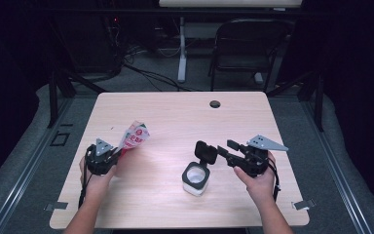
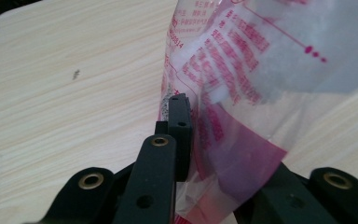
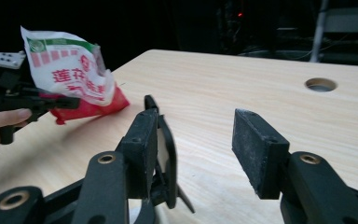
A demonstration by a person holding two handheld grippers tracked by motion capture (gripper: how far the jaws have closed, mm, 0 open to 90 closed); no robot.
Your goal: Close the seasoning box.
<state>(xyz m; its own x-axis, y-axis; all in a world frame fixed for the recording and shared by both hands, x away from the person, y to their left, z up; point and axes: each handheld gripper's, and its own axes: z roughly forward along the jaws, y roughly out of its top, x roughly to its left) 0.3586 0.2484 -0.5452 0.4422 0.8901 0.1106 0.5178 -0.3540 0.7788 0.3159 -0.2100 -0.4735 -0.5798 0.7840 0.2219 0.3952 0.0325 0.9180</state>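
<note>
Left gripper (image 1: 108,157) clamped on bag (image 1: 135,136), long axis slanting up, away.

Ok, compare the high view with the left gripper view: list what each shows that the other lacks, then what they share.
High view alone: the white cup with its dark inside standing on the table, the right gripper with open jaws just above and behind it, both hands, the round hole near the table's far edge, and a black chair beyond.

Left gripper view alone: the pink print on the clear film close up, and a small dark speck on the wood.

Shared: the light wooden table, and the plastic bag clamped in the left gripper.
</note>
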